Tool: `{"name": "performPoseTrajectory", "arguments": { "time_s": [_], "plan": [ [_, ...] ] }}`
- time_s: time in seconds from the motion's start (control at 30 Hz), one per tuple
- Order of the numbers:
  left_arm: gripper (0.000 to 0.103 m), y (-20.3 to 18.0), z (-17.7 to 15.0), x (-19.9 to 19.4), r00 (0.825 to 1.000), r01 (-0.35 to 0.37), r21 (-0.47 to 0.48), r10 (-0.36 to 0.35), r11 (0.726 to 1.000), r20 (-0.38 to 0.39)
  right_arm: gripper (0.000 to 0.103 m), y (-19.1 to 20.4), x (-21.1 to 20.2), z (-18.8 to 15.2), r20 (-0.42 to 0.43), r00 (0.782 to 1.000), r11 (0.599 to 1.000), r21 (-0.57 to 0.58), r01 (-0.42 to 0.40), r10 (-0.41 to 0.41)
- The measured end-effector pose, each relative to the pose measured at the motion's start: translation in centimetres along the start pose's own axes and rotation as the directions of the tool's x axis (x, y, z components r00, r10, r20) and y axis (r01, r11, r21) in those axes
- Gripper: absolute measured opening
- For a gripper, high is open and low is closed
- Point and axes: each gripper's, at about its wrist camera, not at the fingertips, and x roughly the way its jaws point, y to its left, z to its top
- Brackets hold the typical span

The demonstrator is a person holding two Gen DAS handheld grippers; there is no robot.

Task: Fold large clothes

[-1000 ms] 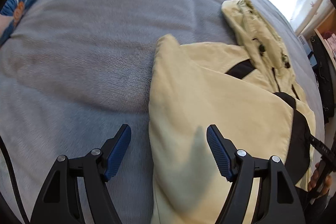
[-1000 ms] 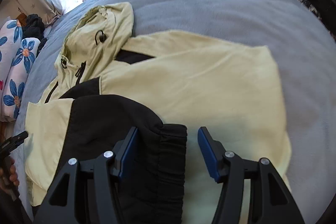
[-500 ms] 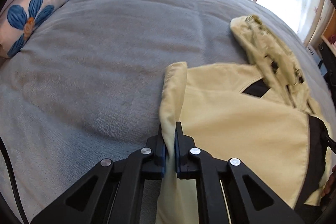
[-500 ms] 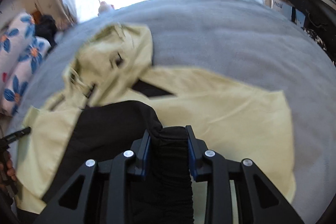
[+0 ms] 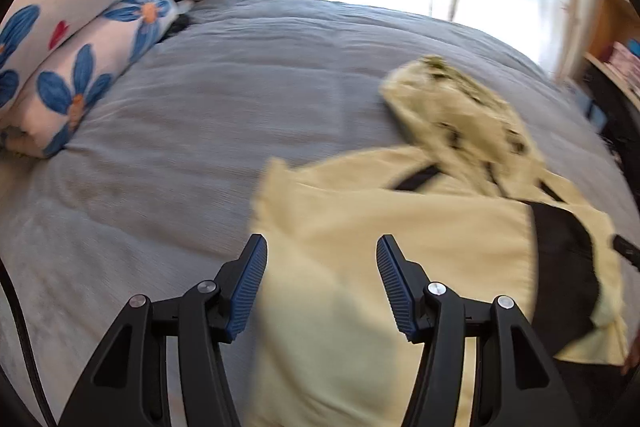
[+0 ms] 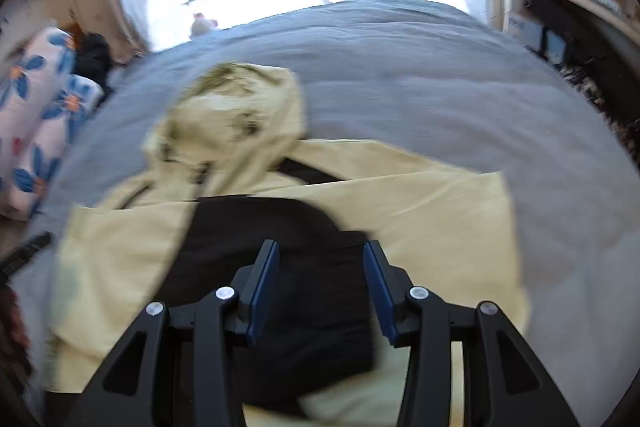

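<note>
A pale yellow jacket (image 5: 400,239) with black panels lies spread on the grey bed (image 5: 200,115), filling the lower right of the left wrist frame and the centre of the right wrist frame (image 6: 420,203). Its hood (image 6: 236,111) points toward the bright window at the top of the frame, and a black sleeve (image 6: 272,267) is folded across the yellow front. Motion blur softens the fabric edges.

The left hand-held gripper (image 5: 320,275) sits at the bottom centre of its view, jaws parted wide, with the jacket's left edge running between the blue pads without being pinched. The right hand-held gripper (image 6: 320,283) is likewise spread apart, poised over the black sleeve with the cloth between its pads but not clamped. Floral pillows (image 5: 76,39) are stacked at the upper left of the bed.
</note>
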Motion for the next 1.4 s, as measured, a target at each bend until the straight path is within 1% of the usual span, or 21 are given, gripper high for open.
{"name": "performPoseTrajectory", "arguments": {
  "time_s": [0.03, 0.07, 0.13, 0.2, 0.27, 0.3, 0.37, 0.43, 0.47, 0.53, 0.57, 0.6, 0.63, 0.67, 0.73, 0.77, 0.8, 1.03, 1.2, 1.3, 1.4],
  "plan": [
    [0.056, -1.4, -0.6, -0.3, 0.999, 0.032, 0.006, -0.031, 0.999, -0.011, 0.044, 0.9, 0.3, -0.3, -0.026, 0.999, 1.0, -0.009, -0.018, 0.018],
    [0.056, -2.3, -0.9, -0.2, 0.999, 0.051, 0.008, -0.05, 0.999, -0.018, 0.044, 2.7, 0.8, -0.9, -0.061, 0.997, 0.998, -0.033, -0.056, 0.054],
    [0.056, -4.7, -2.6, -0.2, 0.994, 0.102, 0.01, -0.102, 0.995, -0.045, 0.044, 5.1, 1.5, -2.0, -0.089, 0.992, 0.993, -0.07, -0.097, 0.091],
    [0.056, -6.3, -4.0, -0.1, 0.992, 0.113, 0.021, -0.111, 0.993, -0.057, 0.044, 7.7, 2.4, -3.3, -0.118, 0.987, 0.985, -0.117, -0.123, 0.109],
    [0.056, -7.4, -5.4, 0.9, 0.992, 0.095, 0.031, -0.092, 0.995, -0.086, 0.044, 9.1, 3.6, -4.5, -0.157, 0.983, 0.981, -0.147, -0.123, 0.1],
    [0.056, -7.6, -6.0, 1.7, 0.991, 0.078, 0.029, -0.075, 0.997, -0.115, 0.044, 9.2, 3.9, -4.8, -0.172, 0.98, 0.982, -0.146, -0.122, 0.096],
    [0.055, -7.0, -7.0, 2.8, 0.989, 0.031, 0.026, -0.027, 0.999, -0.147, 0.044, 8.3, 4.8, -5.3, -0.196, 0.978, 0.987, -0.134, -0.09, 0.063],
    [0.055, -5.6, -7.4, 3.1, 0.991, -0.014, 0.024, 0.017, 1.0, -0.134, 0.044, 6.2, 5.0, -5.4, -0.187, 0.982, 0.992, -0.127, -0.012, -0.012],
    [0.055, -4.6, -7.2, 3.1, 0.991, -0.045, 0.021, 0.048, 0.999, -0.125, 0.043, 4.5, 4.8, -5.2, -0.167, 0.984, 0.992, -0.117, 0.039, -0.058],
    [0.055, -2.9, -7.0, 3.2, 0.988, -0.094, 0.01, 0.094, 0.996, -0.123, 0.043, 1.6, 4.2, -4.9, -0.131, 0.978, 0.984, -0.101, 0.148, -0.161],
    [0.055, -1.6, -6.8, 3.2, 0.987, -0.102, -0.013, 0.099, 0.995, -0.126, 0.039, 0.0, 3.8, -4.8, -0.128, 0.981, 0.988, -0.076, 0.134, -0.143],
    [0.055, -0.8, -6.8, 3.3, 0.988, -0.095, -0.03, 0.091, 0.995, -0.129, 0.031, -1.0, 3.7, -4.8, -0.139, 0.985, 0.995, -0.049, 0.091, -0.097],
    [0.055, -0.1, -6.7, 3.5, 0.988, -0.09, -0.044, 0.084, 0.995, -0.131, 0.027, -1.6, 3.5, -4.6, -0.146, 0.986, 0.997, -0.031, 0.076, -0.08],
    [0.055, 0.5, -6.7, 3.5, 0.988, -0.094, -0.053, 0.086, 0.994, -0.132, 0.02, -1.8, 3.3, -4.6, -0.148, 0.985, 0.996, -0.033, 0.08, -0.084],
    [0.055, 1.0, -6.7, 3.6, 0.987, -0.1, -0.058, 0.092, 0.993, -0.133, 0.02, -1.8, 3.0, -4.5, -0.143, 0.986, 0.996, -0.03, 0.084, -0.087],
    [0.055, 1.0, -6.7, 3.6, 0.986, -0.106, -0.058, 0.097, 0.993, -0.132, 0.023, -1.7, 2.9, -4.5, -0.139, 0.987, 0.996, -0.022, 0.083, -0.085],
    [0.055, 1.0, -6.7, 3.6, 0.986, -0.111, -0.058, 0.102, 0.992, -0.132, 0.024, -1.5, 3.0, -4.5, -0.14, 0.986, 0.996, -0.019, 0.088, -0.09],
    [0.055, 0.8, -6.7, 3.0, 0.985, -0.118, -0.064, 0.108, 0.991, -0.135, 0.025, -0.3, 2.3, -5.0, -0.139, 0.985, 0.995, -0.035, 0.096, -0.1],
    [0.056, 0.8, -6.9, 1.1, 0.987, -0.115, -0.079, 0.106, 0.99, -0.119, 0.025, -0.9, 1.0, -5.2, -0.14, 0.988, 0.997, 0.022, 0.071, -0.067],
    [0.056, 0.8, -7.0, -0.5, 0.989, -0.113, -0.084, 0.104, 0.99, -0.108, 0.025, -1.2, -0.3, -5.6, -0.135, 0.99, 0.997, 0.064, 0.051, -0.042],
    [0.056, 1.0, -7.3, -2.5, 0.991, -0.099, -0.098, 0.09, 0.99, -0.1, 0.025, -1.1, -2.0, -6.0, -0.117, 0.993, 0.996, 0.078, 0.042, -0.032]
  ]
}}
